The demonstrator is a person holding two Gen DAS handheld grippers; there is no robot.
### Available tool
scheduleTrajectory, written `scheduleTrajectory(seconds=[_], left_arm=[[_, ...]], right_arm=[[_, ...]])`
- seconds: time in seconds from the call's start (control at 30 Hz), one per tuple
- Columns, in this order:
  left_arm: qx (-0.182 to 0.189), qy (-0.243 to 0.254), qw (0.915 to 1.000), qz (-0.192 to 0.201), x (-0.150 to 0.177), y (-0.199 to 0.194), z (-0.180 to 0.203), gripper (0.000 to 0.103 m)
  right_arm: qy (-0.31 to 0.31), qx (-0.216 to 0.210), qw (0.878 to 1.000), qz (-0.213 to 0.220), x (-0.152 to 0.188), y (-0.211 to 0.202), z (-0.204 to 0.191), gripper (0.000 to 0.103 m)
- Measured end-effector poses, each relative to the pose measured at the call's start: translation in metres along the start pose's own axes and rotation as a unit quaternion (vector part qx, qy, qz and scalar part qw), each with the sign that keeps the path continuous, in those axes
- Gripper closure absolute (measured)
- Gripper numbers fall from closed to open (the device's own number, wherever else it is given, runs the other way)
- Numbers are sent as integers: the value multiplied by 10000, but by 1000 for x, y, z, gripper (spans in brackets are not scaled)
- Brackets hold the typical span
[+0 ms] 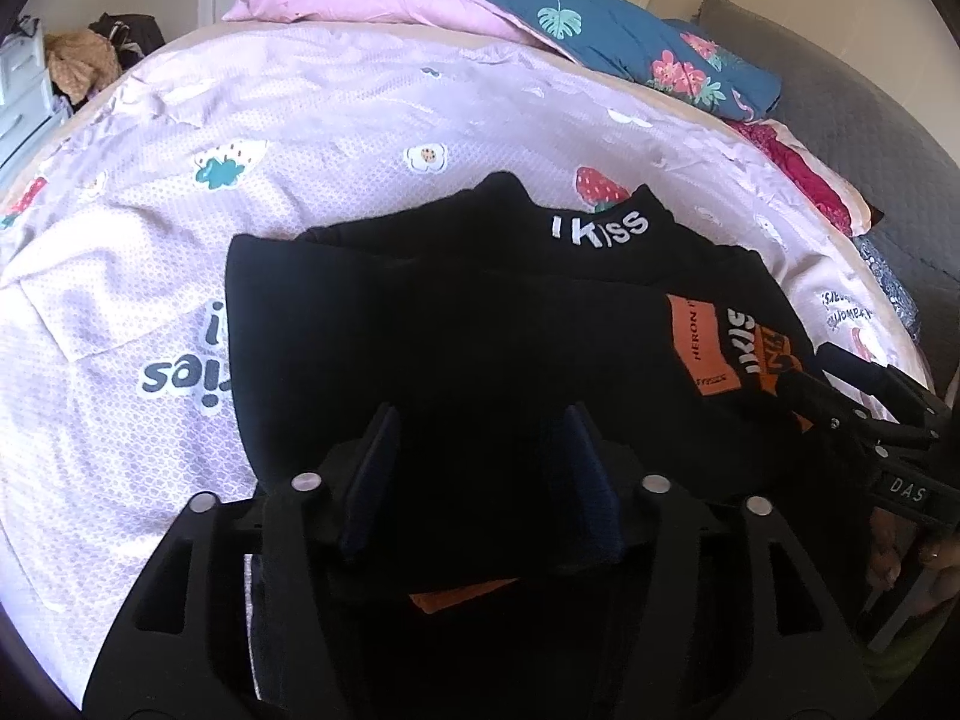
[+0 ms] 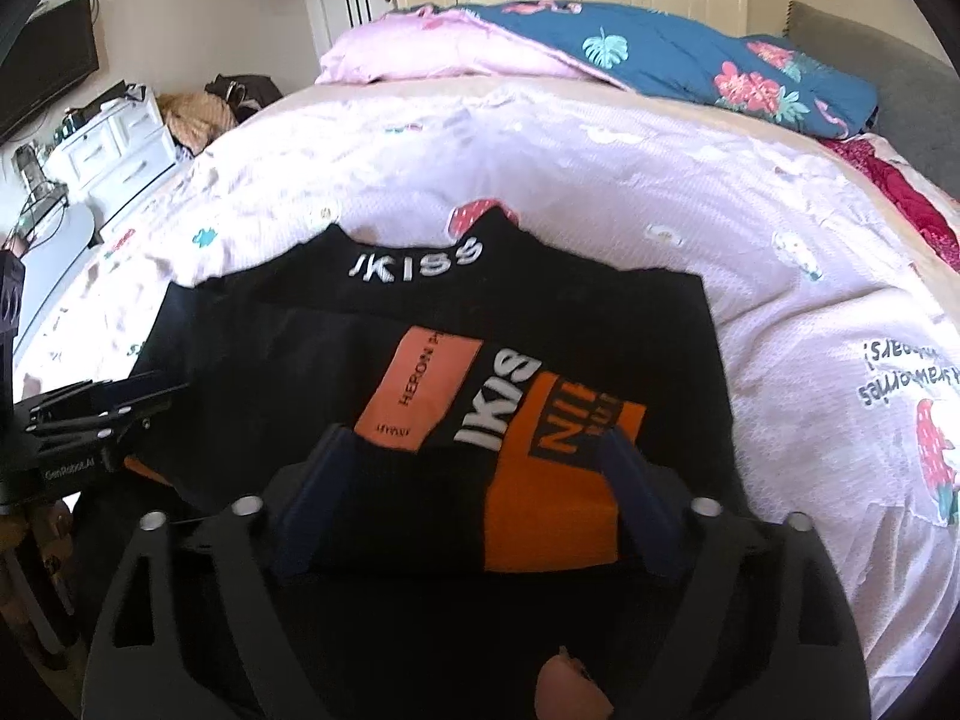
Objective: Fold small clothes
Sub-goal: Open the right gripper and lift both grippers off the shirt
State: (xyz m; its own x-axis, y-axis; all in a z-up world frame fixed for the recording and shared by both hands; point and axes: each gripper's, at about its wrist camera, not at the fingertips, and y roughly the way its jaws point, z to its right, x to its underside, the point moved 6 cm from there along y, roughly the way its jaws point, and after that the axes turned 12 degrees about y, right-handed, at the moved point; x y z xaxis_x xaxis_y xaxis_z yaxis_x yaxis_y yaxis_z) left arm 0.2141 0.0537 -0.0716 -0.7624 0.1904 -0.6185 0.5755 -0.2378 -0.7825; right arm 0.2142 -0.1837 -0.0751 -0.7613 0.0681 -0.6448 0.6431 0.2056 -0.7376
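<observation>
Both wrist views sit low and close over the near edge of the bed (image 1: 336, 120), facing its far pillows. Both share the black top (image 1: 456, 324) (image 2: 252, 348); the left view looks from its left.

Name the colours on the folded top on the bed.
Black top with orange patches; clearest in the right wrist view.

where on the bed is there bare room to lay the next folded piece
Free sheet lies between the black garment and the pink pillow, and right of the garment toward the strawberry print. Crowded: the blue floral quilt and red bedding at far right.
</observation>
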Motion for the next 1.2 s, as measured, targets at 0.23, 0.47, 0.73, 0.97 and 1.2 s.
scheduleTrajectory(seconds=[0.23,0.47,0.73,0.97,1.2], left_arm=[[-75,-51,9999,119,-3,-11,-5,27],[-105,-203,9994,247,-8,-19,-9,9],[-186,-162,9990,375,-13,-36,-8,9],[-260,-118,9972,686,-18,-68,-3,9],[-334,-147,9942,1008,-14,-104,1,9]], right_arm=[[174,59,9997,132,-6,-5,8,4],[163,69,9994,290,-9,-12,6,4],[191,-21,9983,555,-16,-30,4,4],[258,-96,9973,687,-14,-51,8,4],[347,-165,9957,842,-6,-77,15,4]])
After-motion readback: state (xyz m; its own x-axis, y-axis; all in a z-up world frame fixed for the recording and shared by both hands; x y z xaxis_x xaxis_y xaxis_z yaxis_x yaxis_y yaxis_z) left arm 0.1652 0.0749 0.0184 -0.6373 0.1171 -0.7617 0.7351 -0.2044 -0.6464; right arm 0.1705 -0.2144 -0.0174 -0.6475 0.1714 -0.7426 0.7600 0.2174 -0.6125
